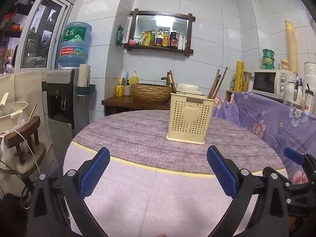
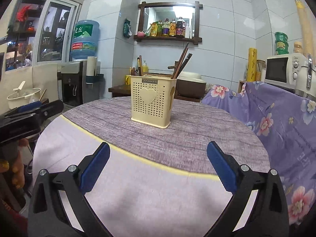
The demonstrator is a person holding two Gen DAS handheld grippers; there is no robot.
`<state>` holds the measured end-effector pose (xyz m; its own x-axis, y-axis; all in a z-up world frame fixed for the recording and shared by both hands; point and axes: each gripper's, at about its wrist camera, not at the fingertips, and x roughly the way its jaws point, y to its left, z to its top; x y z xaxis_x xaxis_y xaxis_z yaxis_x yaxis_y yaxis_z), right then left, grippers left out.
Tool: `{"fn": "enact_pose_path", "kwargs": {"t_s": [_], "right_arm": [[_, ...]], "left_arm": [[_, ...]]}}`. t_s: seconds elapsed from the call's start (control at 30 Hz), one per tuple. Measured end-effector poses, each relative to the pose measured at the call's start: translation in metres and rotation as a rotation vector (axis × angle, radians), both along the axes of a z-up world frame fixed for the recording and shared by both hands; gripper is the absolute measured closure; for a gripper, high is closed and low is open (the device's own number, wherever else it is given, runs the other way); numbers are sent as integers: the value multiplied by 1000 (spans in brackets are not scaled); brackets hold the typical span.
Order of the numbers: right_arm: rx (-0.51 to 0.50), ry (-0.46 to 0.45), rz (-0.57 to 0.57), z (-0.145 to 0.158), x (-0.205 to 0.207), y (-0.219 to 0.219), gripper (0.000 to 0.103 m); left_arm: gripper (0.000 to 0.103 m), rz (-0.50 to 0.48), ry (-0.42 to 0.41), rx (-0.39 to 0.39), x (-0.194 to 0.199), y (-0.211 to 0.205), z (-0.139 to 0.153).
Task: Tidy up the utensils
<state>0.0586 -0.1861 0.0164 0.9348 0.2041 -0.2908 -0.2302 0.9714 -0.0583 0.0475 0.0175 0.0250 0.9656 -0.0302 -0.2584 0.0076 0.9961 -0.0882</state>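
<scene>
A cream perforated plastic utensil holder with a heart on its front (image 1: 188, 118) is seen standing upright on the round desk covered with a purple-grey cloth (image 1: 138, 134), right of centre in the left wrist view and centre frame in the right wrist view. Long dark brown wooden chopsticks (image 2: 182, 60) are held in it, leaning toward the upper right, with a few shorter sticks at its left corner. No loose utensils are visible on the cloth.

The left tongs (image 1: 158, 169) are spread wide and hold nothing; the right tongs (image 2: 158, 165) are likewise released and empty, low in each frame and well apart from the holder.

The chopsticks are judged light, stiff and smooth, so slipping is likely; a pinch across the upper shafts would suit. The holder is probably light and easily tipped, and is best taken by its rim or side wall.
</scene>
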Motion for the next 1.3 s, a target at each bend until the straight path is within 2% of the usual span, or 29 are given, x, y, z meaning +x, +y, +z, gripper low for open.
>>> {"fn": "enact_pose_path", "kwargs": {"t_s": [0.1, 0.17, 0.3, 0.67, 1.3], "right_arm": [[25, -33, -7, 0, -21, -6, 6], [7, -52, -10, 0, -30, -6, 6], [9, -48, 13, 1, -35, -5, 6], [60, -43, 28, 4, -35, -8, 6], [67, -32, 30, 4, -33, -8, 6]], "left_arm": [[5, -9, -11, 5, -9, 1, -4], [5, -10, -16, 7, -15, 1, -5], [5, -15, -19, 13, -19, 1, -5], [5, -30, -32, 41, -28, -4, -8], [5, -37, -20, 53, -27, -8, -8]]}}
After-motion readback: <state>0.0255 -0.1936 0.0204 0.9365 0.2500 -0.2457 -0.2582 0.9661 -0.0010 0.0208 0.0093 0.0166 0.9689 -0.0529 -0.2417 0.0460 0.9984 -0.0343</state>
